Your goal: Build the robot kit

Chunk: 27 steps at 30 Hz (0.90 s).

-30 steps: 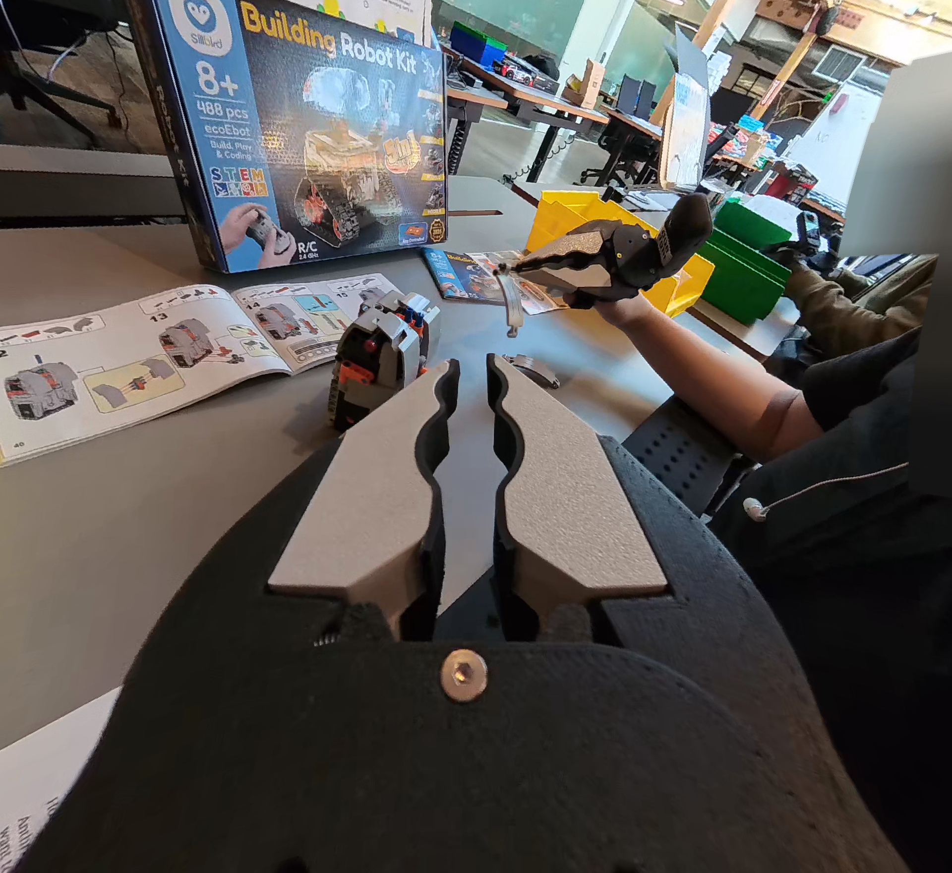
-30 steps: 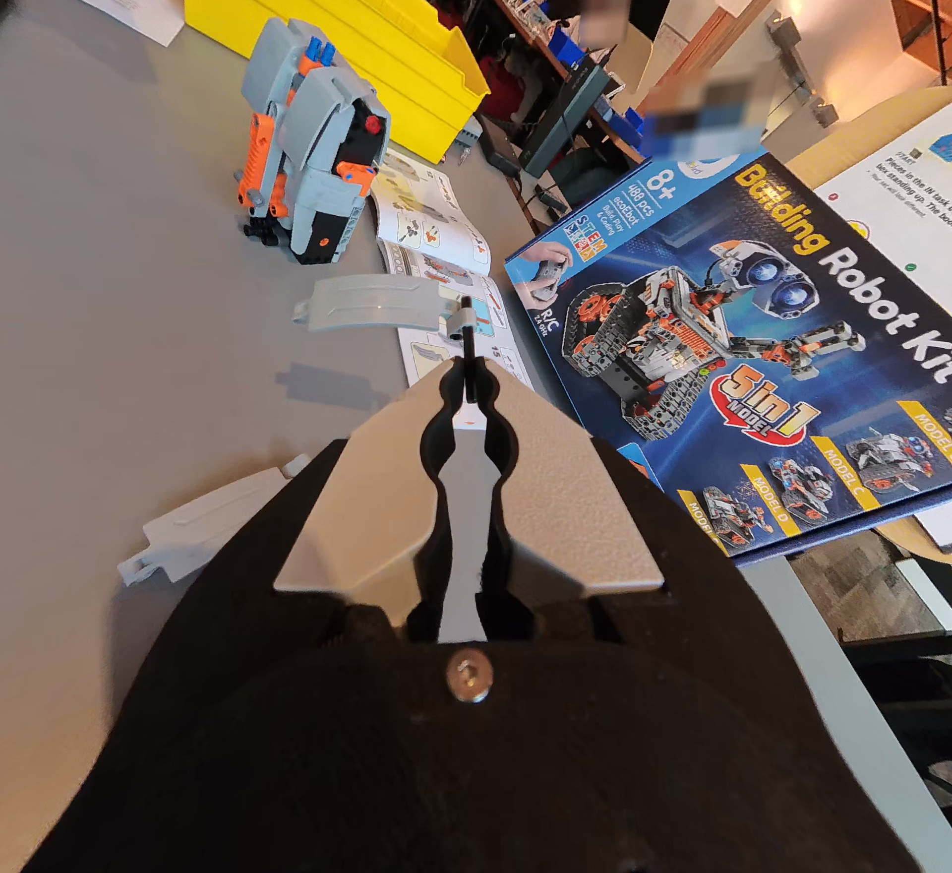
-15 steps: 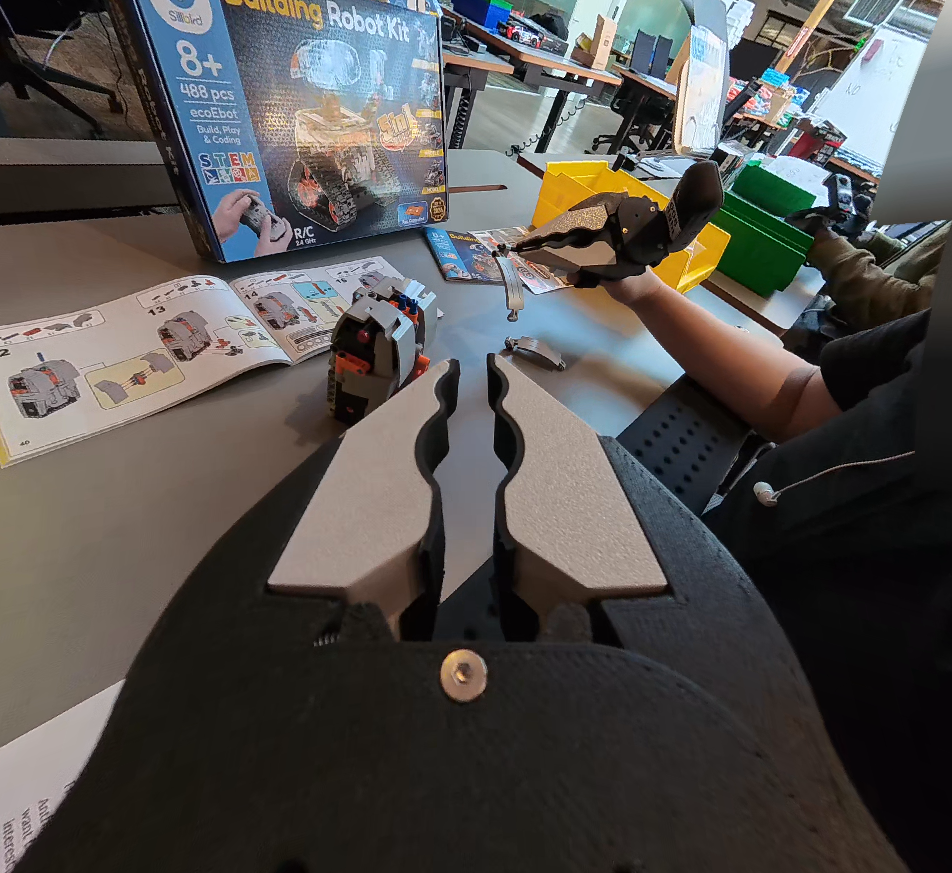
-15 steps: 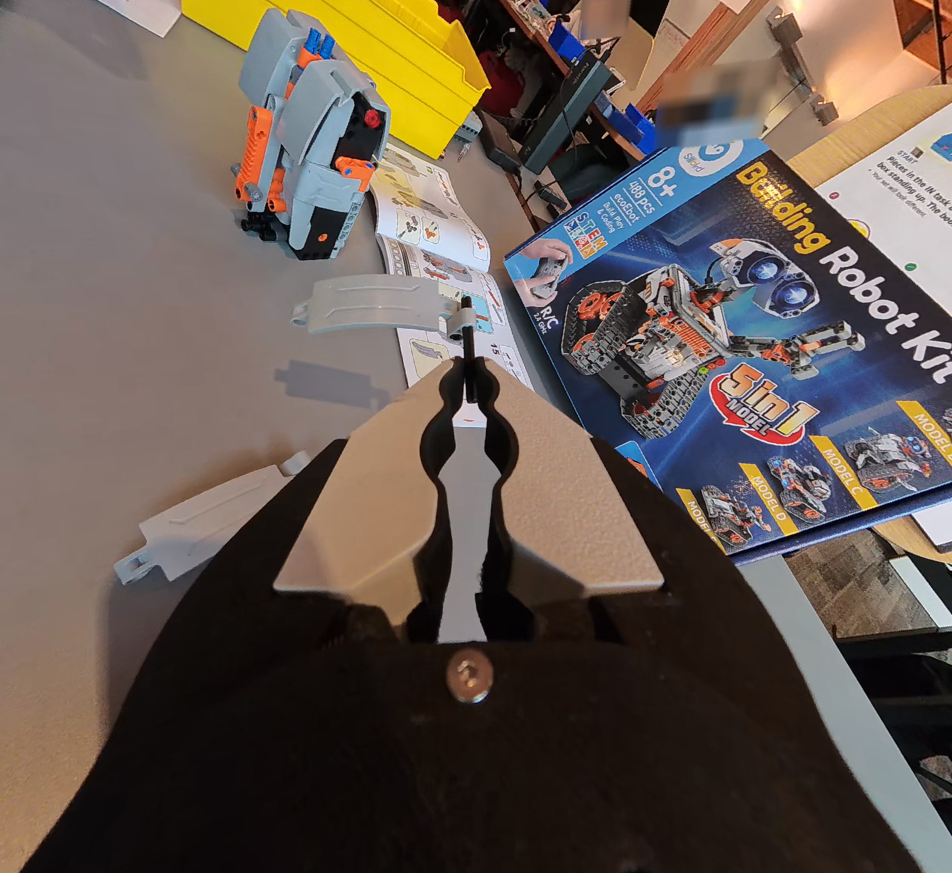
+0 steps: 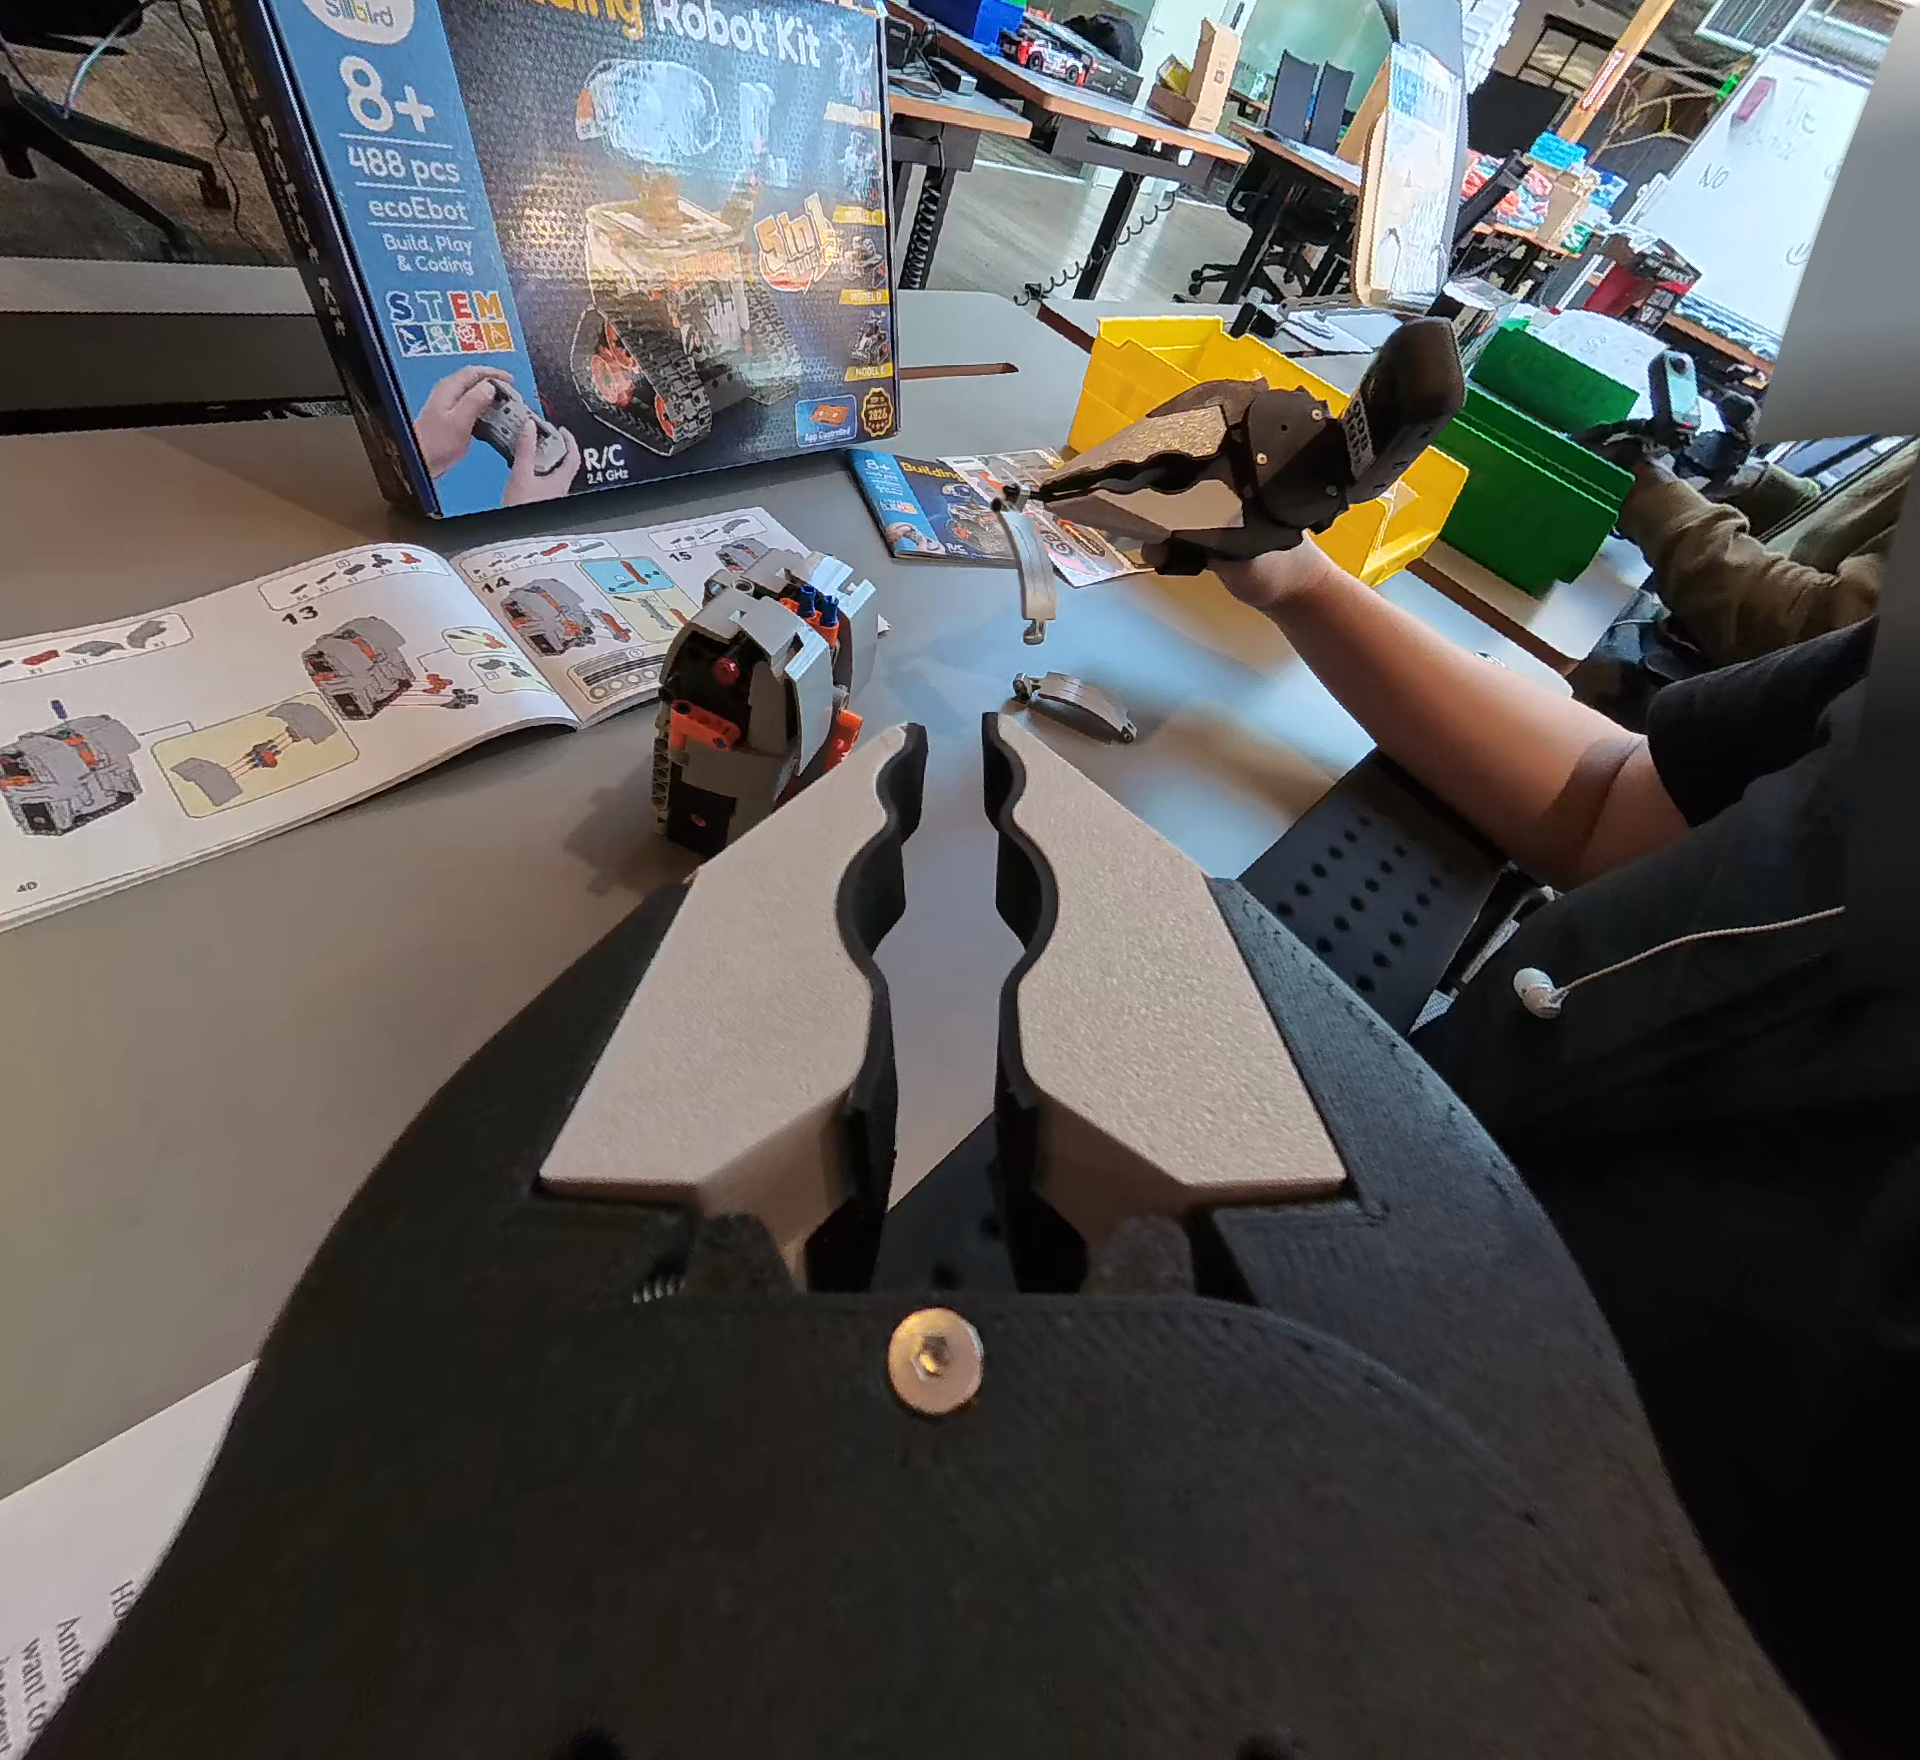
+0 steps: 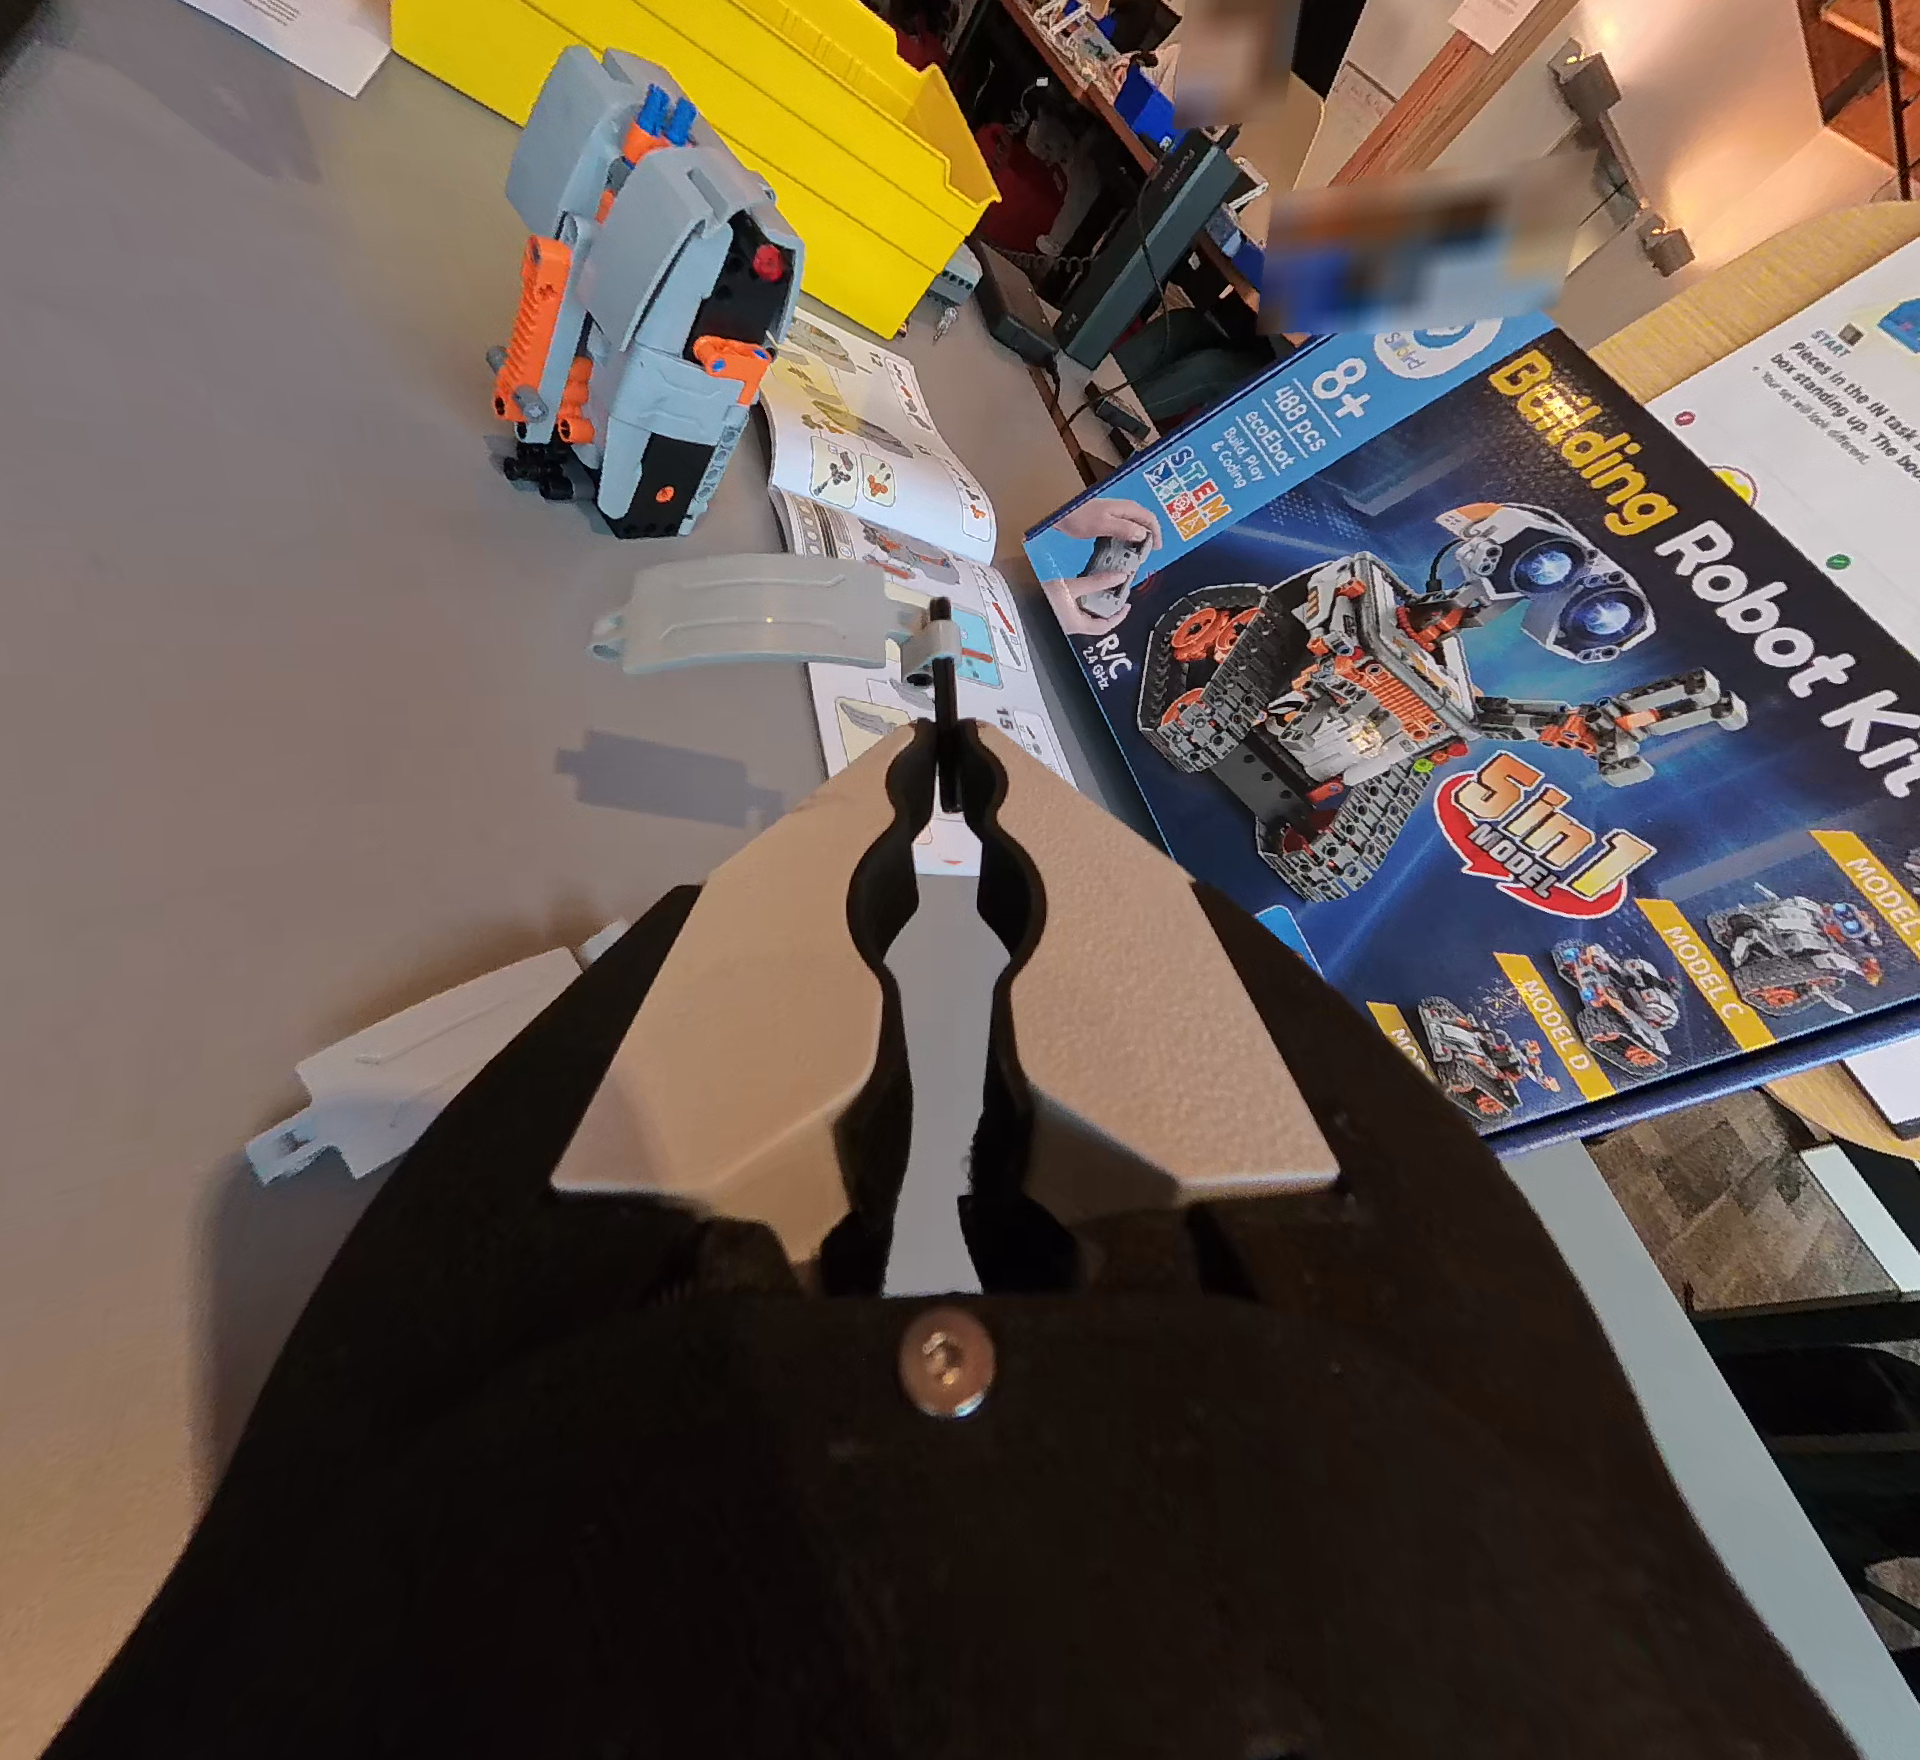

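Note:
My left gripper point(image 5: 951, 736) is open and empty, held low over the grey table point(image 5: 260, 1035). It sits just right of a grey, black and orange brick-built robot body point(image 5: 753, 692). My right gripper point(image 6: 945, 746) is shut on a thin black pin point(image 6: 943, 671) that carries a grey curved panel point(image 6: 758, 614) above the table. In the left wrist view, the right gripper point(image 5: 1023, 497) hangs that panel point(image 5: 1031, 578) over a second grey panel point(image 5: 1075, 702) lying flat. The robot body point(image 6: 644, 328) stands beyond the held panel.
The blue kit box point(image 5: 582, 204) stands at the back, with an open instruction booklet point(image 5: 312, 671) in front of it. A yellow bin point(image 5: 1247, 422) and a green bin point(image 5: 1527, 474) sit at the right. A person's arm point(image 5: 1455, 723) crosses the table edge. The loose panel point(image 6: 416, 1066) lies by my right gripper. Left tips to right tips: about 30 cm.
Almost nothing. The left view has drifted slightly, so the loose panel on the table shows more fully. The right gripper still holds the pin and panel in about the same place.

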### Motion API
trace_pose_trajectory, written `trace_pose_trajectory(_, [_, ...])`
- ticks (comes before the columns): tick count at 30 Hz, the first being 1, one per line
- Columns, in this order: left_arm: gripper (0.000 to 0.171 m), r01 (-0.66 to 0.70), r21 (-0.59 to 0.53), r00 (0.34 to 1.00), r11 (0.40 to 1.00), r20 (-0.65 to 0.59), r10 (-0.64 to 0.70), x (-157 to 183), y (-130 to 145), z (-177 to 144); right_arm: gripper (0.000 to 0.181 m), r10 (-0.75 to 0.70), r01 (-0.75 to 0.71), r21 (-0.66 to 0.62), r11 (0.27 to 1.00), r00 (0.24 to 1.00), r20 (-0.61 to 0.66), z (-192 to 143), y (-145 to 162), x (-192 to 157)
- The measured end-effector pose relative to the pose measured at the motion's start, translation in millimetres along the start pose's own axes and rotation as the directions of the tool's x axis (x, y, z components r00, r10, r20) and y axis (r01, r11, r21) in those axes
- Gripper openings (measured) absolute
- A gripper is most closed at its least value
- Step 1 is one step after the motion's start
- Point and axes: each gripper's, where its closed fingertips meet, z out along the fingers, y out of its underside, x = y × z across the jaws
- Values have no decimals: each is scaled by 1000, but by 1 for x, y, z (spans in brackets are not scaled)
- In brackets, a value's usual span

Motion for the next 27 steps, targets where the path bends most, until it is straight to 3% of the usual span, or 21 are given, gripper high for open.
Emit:
trace_pose_trajectory(16, [9, -3, -11, 1000, 1000, -10, 2, 4, 1, 3, 2, -49, 48, 92, 995, 999, 7, -6, -21, -5])
trace_pose_trajectory(22, [9, -3, -16, 1000, 1000, -8, 3, 4, 1, 3, 2, -232, 258, 201, 945, 962, -145, -23, -67, -5])
trace_pose_trajectory(27, [9, -8, -22, 1000, 1000, -15, 8, 7, 1, 6, 2, -353, 388, 190, 902, 915, -196, -25, -86, -18])
